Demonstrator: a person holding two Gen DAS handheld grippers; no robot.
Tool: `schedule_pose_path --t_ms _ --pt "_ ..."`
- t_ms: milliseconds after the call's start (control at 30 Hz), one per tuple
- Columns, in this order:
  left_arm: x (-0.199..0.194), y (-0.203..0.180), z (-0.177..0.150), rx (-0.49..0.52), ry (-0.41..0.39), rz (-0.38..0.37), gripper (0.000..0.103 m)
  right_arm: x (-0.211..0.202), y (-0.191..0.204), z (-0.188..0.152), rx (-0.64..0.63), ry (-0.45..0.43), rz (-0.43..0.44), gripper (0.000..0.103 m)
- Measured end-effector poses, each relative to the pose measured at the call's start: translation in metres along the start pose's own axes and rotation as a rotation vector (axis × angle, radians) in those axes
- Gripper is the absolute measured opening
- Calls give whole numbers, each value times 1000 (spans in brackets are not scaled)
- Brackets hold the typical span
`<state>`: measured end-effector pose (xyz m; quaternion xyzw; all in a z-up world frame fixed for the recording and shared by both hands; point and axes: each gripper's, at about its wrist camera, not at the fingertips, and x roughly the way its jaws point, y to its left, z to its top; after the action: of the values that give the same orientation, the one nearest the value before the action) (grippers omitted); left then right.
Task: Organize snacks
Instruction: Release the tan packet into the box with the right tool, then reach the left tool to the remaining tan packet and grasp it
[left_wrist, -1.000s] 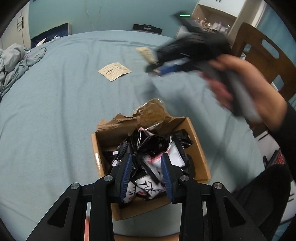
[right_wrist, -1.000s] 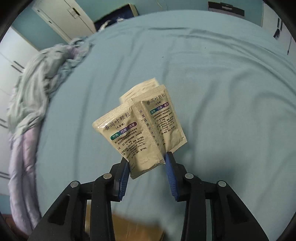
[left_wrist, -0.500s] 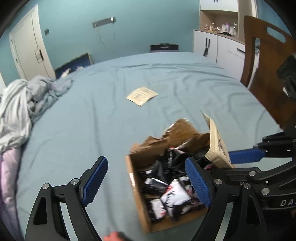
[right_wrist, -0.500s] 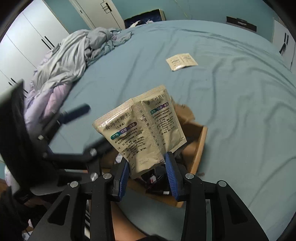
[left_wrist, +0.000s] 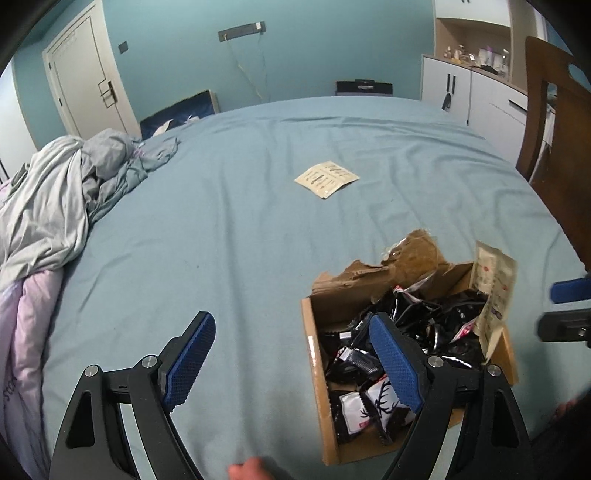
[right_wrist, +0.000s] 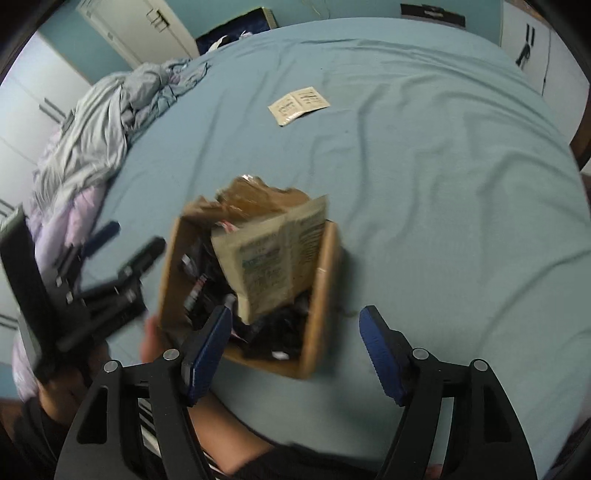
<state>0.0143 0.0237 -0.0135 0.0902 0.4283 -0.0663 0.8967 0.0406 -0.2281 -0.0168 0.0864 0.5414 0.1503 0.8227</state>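
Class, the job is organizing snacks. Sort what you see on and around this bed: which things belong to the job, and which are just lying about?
Part of the job:
cardboard box
dark snack packets inside it
beige sachets dropping into it
beige sachets on the sheet
right gripper, jaws opening
left gripper, open

Lying about:
rumpled bedding
wooden chair

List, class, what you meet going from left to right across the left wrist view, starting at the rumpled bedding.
Crumpled grey quilt → left gripper with nothing between its open jaws → flat beige sachet pair on the sheet → cardboard box of dark snack packets → upright beige sachets at its right wall → wooden chair.
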Motion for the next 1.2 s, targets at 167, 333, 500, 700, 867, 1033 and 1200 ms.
schedule_pose_path --t_ms 167,333,500,700,867,1033,1200 --pt "3 4 2 -39 15 -18 87 -2 -12 -24 14 -68 -86 76" --pt "2 9 3 -69 26 -46 87 13 -18 -26 108 -45 -91 76" --pt "4 3 1 -41 36 -36 87 11 -3 -22 45 -81 -90 76" --pt "0 -6 7 3 7 -32 87 22 4 -21 4 -68 -83 76" --pt "0 -10 17 22 8 -44 88 28 1 -16 -12 -69 -91 76" --pt "0 -12 33 42 2 -44 96 34 4 -8 -37 -69 -83 76" --pt "9 -19 67 86 -20 -43 101 39 10 -6 -82 -85 -118 76"
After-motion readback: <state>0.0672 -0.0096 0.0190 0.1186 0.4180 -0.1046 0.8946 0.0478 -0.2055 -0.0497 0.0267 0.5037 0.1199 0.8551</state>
